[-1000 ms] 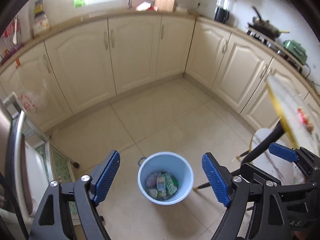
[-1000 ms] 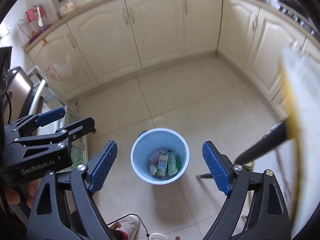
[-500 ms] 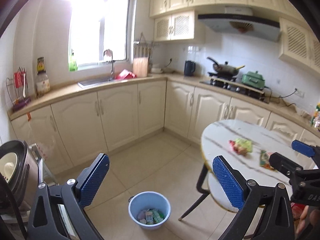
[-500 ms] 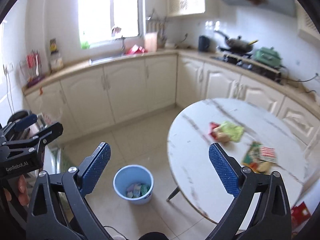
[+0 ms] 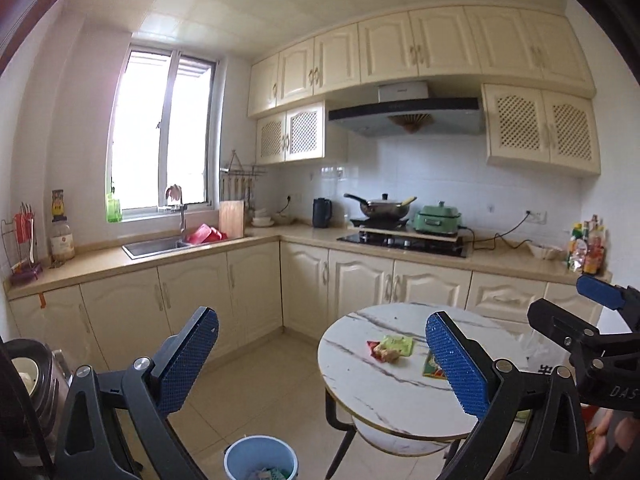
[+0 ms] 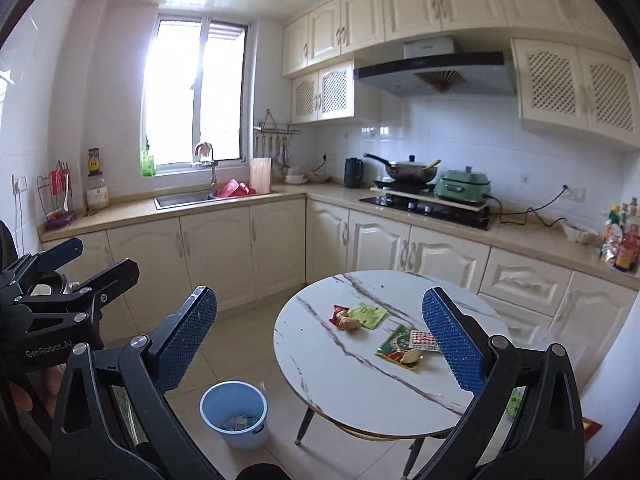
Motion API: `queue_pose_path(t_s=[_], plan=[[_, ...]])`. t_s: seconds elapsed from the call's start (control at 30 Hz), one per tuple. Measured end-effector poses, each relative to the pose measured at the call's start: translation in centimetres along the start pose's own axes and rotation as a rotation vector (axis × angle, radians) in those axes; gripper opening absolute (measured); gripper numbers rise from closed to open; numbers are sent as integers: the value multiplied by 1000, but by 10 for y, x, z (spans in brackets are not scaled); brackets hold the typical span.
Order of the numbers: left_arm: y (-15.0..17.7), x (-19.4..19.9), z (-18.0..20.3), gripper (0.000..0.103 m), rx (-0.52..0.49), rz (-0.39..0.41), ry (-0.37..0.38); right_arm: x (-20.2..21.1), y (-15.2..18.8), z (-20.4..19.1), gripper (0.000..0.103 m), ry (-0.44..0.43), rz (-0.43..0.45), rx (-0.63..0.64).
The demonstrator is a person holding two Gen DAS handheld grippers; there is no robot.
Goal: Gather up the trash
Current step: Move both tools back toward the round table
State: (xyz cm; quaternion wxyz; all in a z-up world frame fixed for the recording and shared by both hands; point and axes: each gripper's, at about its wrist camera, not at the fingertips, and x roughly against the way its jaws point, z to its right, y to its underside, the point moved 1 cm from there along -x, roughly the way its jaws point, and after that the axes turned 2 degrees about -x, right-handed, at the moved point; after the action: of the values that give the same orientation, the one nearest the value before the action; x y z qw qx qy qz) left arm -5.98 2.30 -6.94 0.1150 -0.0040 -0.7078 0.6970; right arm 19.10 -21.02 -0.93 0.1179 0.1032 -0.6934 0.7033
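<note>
Two heaps of wrappers lie on my round bench (image 6: pixel 340 364): a red and green heap (image 6: pixel 358 315) near the middle, another heap (image 6: pixel 408 346) just beside my right fingers (image 6: pixel 454 340). Both my right gripper (image 6: pixel 320 338) and left gripper (image 5: pixel 322 364) stand wide and hold nothing, ready for a pick. The blue bin (image 6: pixel 234 414) sits on the floor beside the bench, probably for a short drop.
</note>
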Motion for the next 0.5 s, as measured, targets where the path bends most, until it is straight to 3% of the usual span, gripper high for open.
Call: queue_pose_path(t_s=[0.1,0.2,0.5], plan=[[3,35,10,102,-16,73,15,28,-9,13,103,39,56,-19],[13,47,13,102,-21,95,18,47,-14,21,103,67,98,-32],[33,47,10,102,-27,82,8,57,-16,43,103,96,112,-62]])
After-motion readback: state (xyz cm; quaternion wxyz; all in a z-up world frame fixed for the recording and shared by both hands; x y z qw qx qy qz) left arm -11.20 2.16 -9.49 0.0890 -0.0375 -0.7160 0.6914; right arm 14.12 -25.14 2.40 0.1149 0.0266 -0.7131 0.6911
